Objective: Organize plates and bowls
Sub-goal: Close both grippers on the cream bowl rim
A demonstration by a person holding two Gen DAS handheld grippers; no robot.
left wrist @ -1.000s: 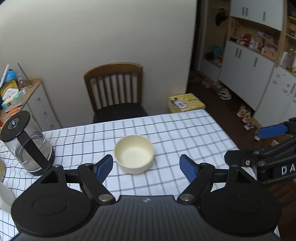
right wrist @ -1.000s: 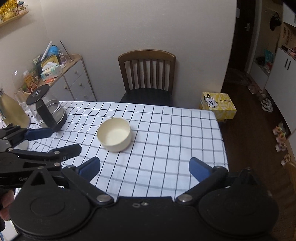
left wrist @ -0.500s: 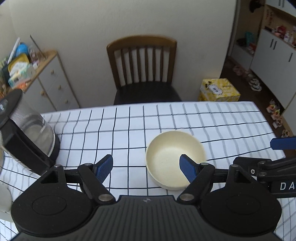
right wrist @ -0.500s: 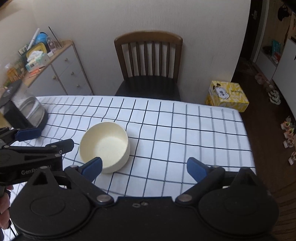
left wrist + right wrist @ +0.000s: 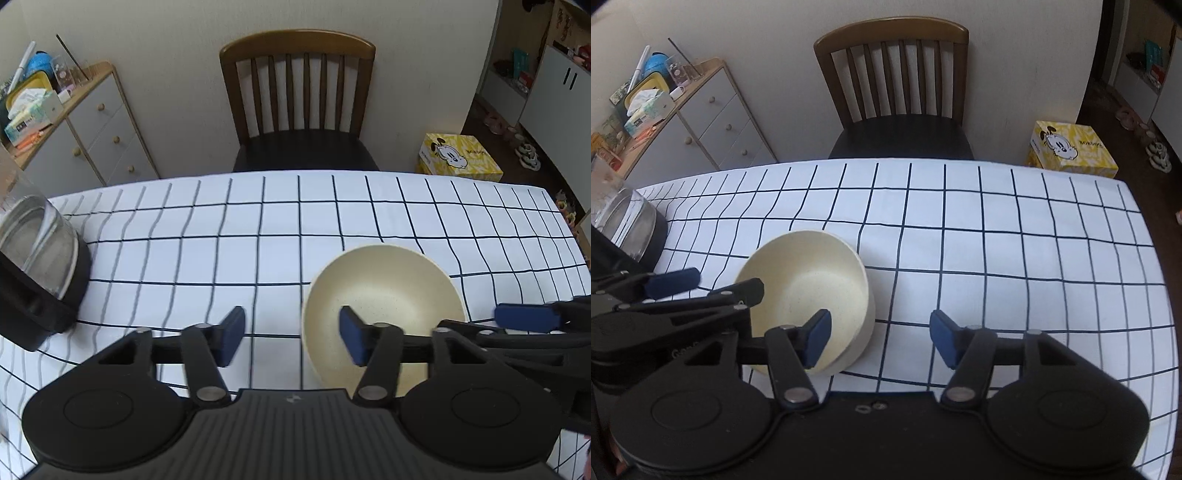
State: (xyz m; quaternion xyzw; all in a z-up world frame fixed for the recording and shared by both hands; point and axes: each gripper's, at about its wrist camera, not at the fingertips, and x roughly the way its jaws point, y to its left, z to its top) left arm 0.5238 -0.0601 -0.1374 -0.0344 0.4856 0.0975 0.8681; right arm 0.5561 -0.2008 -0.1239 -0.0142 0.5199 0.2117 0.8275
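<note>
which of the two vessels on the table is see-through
The kettle at the table's left edge: clear glass walls on a black base. The bowl is opaque cream.

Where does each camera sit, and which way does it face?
Left wrist: on the left gripper, looking down the fingers at the bowl; the right gripper enters at right, both closing.
Right wrist: on the right gripper, same direction; bowl at left, with the left gripper.
Shared: bowl, checked table, chair, kettle.
</note>
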